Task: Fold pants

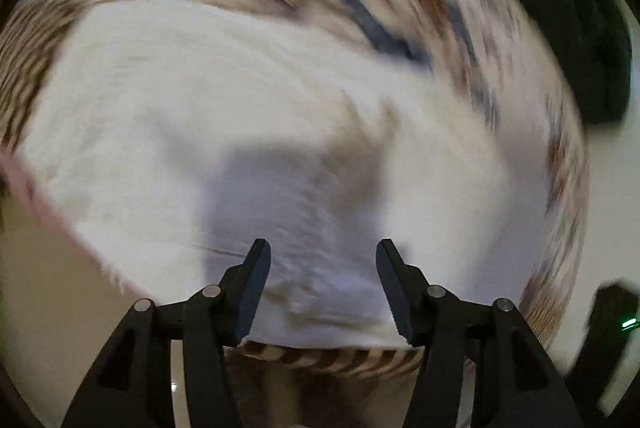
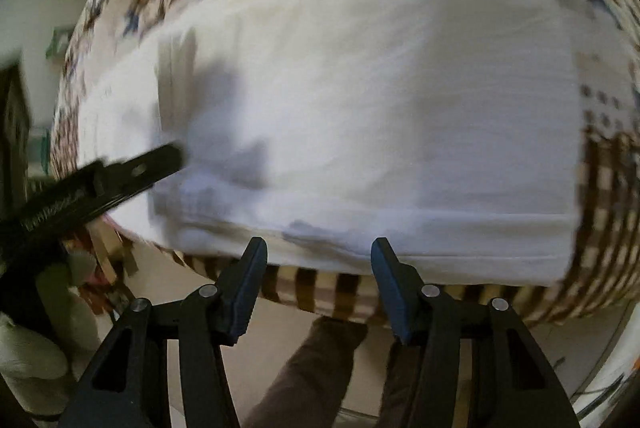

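The white pants (image 1: 240, 116) lie folded flat on a patterned cloth (image 1: 360, 358), blurred by motion. They also show in the right wrist view (image 2: 380, 108) as a wide white rectangle. My left gripper (image 1: 322, 252) is open and empty just above the near edge of the pants. My right gripper (image 2: 318, 250) is open and empty over the near hem. The left gripper also shows in the right wrist view (image 2: 120, 176), over the left end of the pants.
The cloth (image 2: 320, 292) with brown stripes and blue-brown flowers covers a table. A dark green mass (image 1: 568, 28) lies at the far right. The person's legs (image 2: 312, 368) stand below the near table edge. Pale floor surrounds the table.
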Demonstrator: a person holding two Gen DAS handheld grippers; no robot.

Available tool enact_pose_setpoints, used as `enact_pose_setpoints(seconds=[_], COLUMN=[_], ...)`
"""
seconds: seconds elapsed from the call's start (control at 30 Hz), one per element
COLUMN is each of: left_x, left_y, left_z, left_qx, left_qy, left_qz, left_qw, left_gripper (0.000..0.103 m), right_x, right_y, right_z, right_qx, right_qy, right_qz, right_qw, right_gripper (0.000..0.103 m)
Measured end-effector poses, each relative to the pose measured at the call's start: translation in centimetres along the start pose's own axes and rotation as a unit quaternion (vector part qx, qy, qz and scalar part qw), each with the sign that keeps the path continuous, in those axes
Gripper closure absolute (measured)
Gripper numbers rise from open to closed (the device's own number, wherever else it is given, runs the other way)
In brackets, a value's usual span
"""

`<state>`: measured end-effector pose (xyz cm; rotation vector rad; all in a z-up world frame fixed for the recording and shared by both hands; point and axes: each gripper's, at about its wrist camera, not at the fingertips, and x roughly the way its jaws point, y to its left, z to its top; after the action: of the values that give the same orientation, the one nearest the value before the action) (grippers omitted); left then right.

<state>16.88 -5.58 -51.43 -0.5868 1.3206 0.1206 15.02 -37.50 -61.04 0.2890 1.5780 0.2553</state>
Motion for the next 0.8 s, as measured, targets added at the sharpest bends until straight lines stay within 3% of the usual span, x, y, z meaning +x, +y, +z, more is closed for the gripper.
enact_pose_setpoints(seconds=[0.03, 0.07, 0.17, 0.27, 0.33, 0.4, 0.43, 0.57, 0.6, 0.63, 0.67, 0.7, 0.73, 0.8], left_x=[-1.2, -2.2, -3.2, -2.6, -1.9, -1.3, -1.1, -1.4, -1.3, -1.1, -0.4, 1.4, 3.1, 4.1], left_y=[1.6, 3.4, 9.7, 16.1, 19.0, 21.0, 21.5, 21.3, 20.8, 20.9, 21.1, 21.5, 21.6, 23.0], left_z=[0.1, 0.1, -0.2, -1.6, -2.1, -1.8, -1.4, -0.5, -0.2, -0.1, 0.1, 0.7, 1.2, 1.0], left_qx=[-0.032, -0.066, -0.172, -0.276, -0.320, -0.339, -0.340, -0.309, -0.297, -0.295, -0.299, -0.311, -0.323, -0.355], left_qy=[-0.024, -0.046, -0.086, -0.106, -0.127, -0.156, -0.167, -0.196, -0.202, -0.199, -0.191, -0.173, -0.161, -0.172], left_qz=[-0.010, -0.018, -0.014, -0.018, -0.032, -0.062, -0.080, -0.099, -0.103, -0.099, -0.098, -0.112, -0.132, -0.175], left_qw=[0.9992, 0.9966, 0.9814, 0.9550, 0.9384, 0.9257, 0.9221, 0.9254, 0.9276, 0.9294, 0.9297, 0.9278, 0.9231, 0.9021], left_gripper=[0.022, 0.011, 0.011, 0.011, 0.013, 0.037, 0.070, 0.080, 0.080, 0.074, 0.053, 0.042, 0.040, 0.039], right_x=[-0.5, -1.0, -1.5, -1.2, -1.1, -0.2, 0.2, 2.0, 2.5, 2.9, 3.1, 3.3, 3.4, 3.6], right_y=[-0.4, -0.7, -1.6, -1.9, -1.7, -1.0, -0.8, -0.9, -1.1, -1.2, -1.2, -1.1, -1.1, -0.8], right_z=[0.3, 0.8, 2.5, 3.6, 4.2, 4.4, 4.3, 3.8, 3.7, 3.6, 3.6, 3.6, 3.6, 3.8], right_qx=[0.002, 0.005, 0.024, 0.045, 0.044, 0.034, 0.031, 0.037, 0.043, 0.048, 0.052, 0.053, 0.053, 0.049], right_qy=[-0.008, -0.016, -0.023, -0.018, -0.014, -0.010, -0.006, 0.019, 0.026, 0.030, 0.031, 0.031, 0.032, 0.033], right_qz=[0.001, -0.001, -0.008, -0.011, -0.013, -0.020, -0.023, -0.025, -0.027, -0.027, -0.028, -0.029, -0.032, -0.034], right_qw=[1.000, 1.000, 0.999, 0.999, 0.999, 0.999, 0.999, 0.999, 0.998, 0.998, 0.998, 0.998, 0.998, 0.998], right_gripper=[0.046, 0.045, 0.044, 0.044, 0.044, 0.044, 0.044, 0.044, 0.044, 0.044, 0.044, 0.044, 0.044, 0.044])
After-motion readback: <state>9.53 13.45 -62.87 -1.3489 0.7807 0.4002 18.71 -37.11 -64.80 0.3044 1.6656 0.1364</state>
